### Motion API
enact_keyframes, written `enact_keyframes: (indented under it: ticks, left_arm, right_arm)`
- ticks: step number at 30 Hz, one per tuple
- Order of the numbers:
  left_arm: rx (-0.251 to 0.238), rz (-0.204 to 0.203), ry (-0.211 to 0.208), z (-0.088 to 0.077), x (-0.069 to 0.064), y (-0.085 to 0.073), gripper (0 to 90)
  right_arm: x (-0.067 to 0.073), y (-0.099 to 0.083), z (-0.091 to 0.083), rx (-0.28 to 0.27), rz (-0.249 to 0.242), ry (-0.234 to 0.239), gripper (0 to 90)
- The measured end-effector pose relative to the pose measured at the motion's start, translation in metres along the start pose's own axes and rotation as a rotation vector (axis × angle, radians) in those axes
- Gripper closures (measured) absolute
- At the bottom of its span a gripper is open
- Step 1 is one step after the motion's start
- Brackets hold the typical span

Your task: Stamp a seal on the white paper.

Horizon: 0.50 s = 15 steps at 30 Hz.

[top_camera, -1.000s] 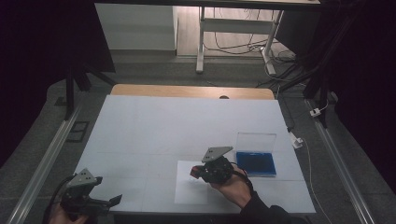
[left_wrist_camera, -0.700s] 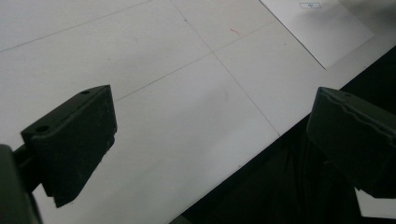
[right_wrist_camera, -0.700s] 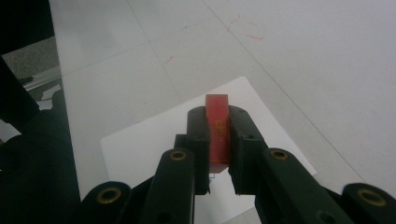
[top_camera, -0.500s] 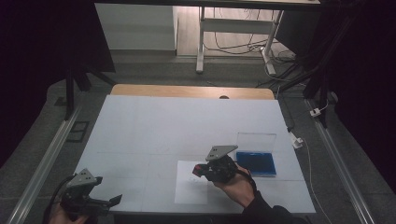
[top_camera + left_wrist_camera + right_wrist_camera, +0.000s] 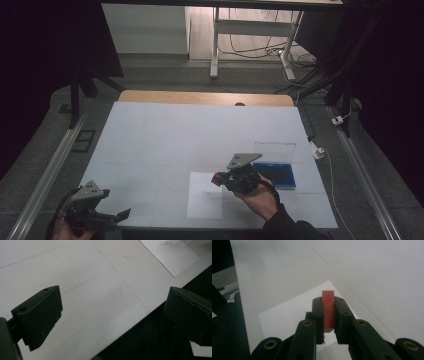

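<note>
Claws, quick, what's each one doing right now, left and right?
Left claw: open, holding nothing, at the table's near edge.
Right claw: closed on a small red block, above the white paper sheet.

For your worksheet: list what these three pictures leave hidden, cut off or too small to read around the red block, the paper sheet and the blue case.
- Red block: gold marks blurred in the right gripper view; its sides hidden by the right hand-held gripper.
- Paper sheet: its small printed mark is too small in the high view, blurred in the left gripper view.
- Blue case: contents indistinct in the high view.
- Left hand-held gripper: the hand is cut off by the bottom edge.
</note>
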<state>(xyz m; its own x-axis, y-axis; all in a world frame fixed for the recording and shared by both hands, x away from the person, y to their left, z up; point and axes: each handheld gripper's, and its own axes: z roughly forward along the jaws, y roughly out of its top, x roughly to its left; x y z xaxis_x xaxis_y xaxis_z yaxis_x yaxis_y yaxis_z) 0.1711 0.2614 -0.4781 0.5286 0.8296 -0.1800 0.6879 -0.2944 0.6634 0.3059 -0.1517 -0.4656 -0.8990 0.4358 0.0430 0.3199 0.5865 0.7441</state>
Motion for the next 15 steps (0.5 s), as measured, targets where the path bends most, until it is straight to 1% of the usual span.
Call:
enact_keyframes:
  ticks: [15]
  left_arm:
    - [-0.001, 0.000, 0.001, 0.000, 0.000, 0.000, 2.0]
  right_arm:
    - [-0.015, -0.007, -0.018, -0.011, 0.034, -0.055, 80.1]
